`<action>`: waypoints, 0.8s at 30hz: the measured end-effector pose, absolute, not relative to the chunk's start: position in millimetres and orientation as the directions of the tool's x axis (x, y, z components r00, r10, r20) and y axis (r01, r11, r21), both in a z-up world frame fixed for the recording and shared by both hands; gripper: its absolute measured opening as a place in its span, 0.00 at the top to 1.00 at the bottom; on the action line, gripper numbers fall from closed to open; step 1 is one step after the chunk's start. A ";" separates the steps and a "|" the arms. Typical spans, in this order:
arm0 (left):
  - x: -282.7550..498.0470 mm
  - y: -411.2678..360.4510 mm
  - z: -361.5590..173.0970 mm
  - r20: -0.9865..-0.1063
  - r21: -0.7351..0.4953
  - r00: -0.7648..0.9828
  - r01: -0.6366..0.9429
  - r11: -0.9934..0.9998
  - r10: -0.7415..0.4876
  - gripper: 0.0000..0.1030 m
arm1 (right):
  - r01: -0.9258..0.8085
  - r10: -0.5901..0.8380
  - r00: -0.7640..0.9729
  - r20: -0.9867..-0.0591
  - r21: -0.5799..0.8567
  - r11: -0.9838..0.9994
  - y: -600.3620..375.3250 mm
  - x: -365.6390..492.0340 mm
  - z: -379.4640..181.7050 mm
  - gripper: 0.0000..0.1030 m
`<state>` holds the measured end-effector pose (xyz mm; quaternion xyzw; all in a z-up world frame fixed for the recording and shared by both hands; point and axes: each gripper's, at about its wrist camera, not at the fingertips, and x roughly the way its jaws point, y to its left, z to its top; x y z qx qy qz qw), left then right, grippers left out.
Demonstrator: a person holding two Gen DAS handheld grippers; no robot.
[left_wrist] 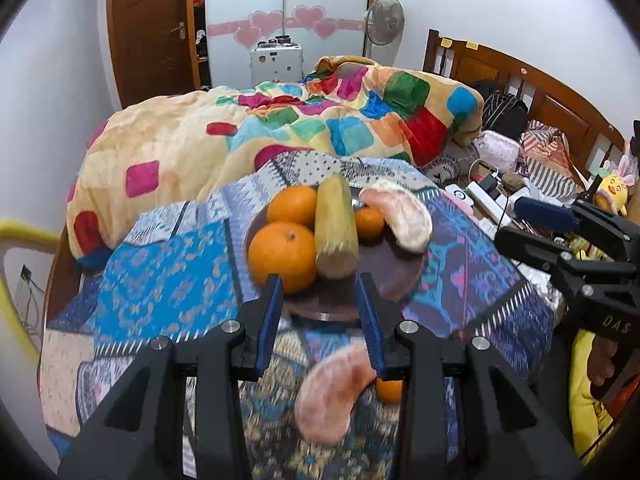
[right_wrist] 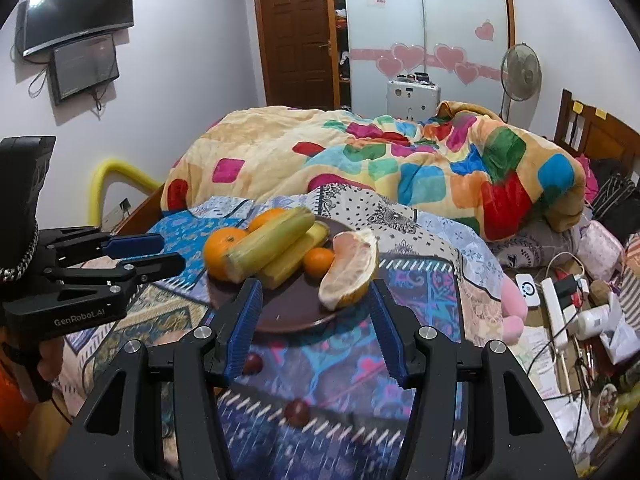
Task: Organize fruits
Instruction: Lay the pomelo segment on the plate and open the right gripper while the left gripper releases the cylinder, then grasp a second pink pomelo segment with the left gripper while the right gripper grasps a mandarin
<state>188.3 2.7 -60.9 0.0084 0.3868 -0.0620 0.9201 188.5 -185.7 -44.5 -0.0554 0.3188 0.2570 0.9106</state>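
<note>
On the patterned cloth (left_wrist: 168, 280) sits a dark round plate (right_wrist: 296, 312) holding oranges (left_wrist: 282, 256), corn cobs (right_wrist: 272, 246) and a pomelo wedge (right_wrist: 350, 272) at its right rim. Both grippers hover short of the plate's near edge, jaws parted, gripping nothing: the left gripper (left_wrist: 320, 292) narrower, the right gripper (right_wrist: 314, 292) wider. Cloth before the plate lies mostly open, carrying a loose pomelo wedge (left_wrist: 332, 392), a small orange (left_wrist: 389, 390) and two dark fruits (right_wrist: 297, 411). Clutter (right_wrist: 568, 320) crowds the right edge.

White walls (right_wrist: 192, 92), wooden door (right_wrist: 298, 36), quilt-heaped bed (left_wrist: 520, 76), standing fan (left_wrist: 385, 20)
</note>
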 end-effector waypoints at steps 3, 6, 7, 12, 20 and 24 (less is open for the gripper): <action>173.7 7.4 -67.2 -0.721 -0.028 0.686 0.111 0.993 -0.097 0.61 | -0.511 0.430 0.668 -0.608 0.045 0.858 -183.5 174.1 -47.5 0.50; 159.8 15.2 -78.2 -0.733 -0.041 0.674 0.098 0.994 -0.097 0.58 | -0.523 0.431 0.663 -0.611 0.034 0.852 -179.0 161.5 -53.8 0.50; 156.2 17.9 -81.7 -0.736 -0.048 0.670 0.094 0.994 -0.099 0.57 | -0.529 0.436 0.657 -0.615 0.036 0.848 -177.0 158.0 -56.1 0.50; 142.3 28.3 -105.4 -0.765 -0.076 0.635 0.081 0.994 -0.110 0.56 | -0.556 0.456 0.623 -0.635 0.050 0.830 -164.6 142.2 -75.8 0.50; 129.5 27.7 -128.8 -0.783 -0.050 0.613 0.104 0.993 -0.104 0.56 | -0.585 0.477 0.568 -0.671 0.078 0.807 -141.8 138.2 -108.8 0.50; 126.5 26.9 -133.2 -0.782 -0.042 0.614 0.114 0.993 -0.103 0.55 | -0.599 0.490 0.531 -0.691 0.103 0.794 -128.6 141.5 -125.1 0.50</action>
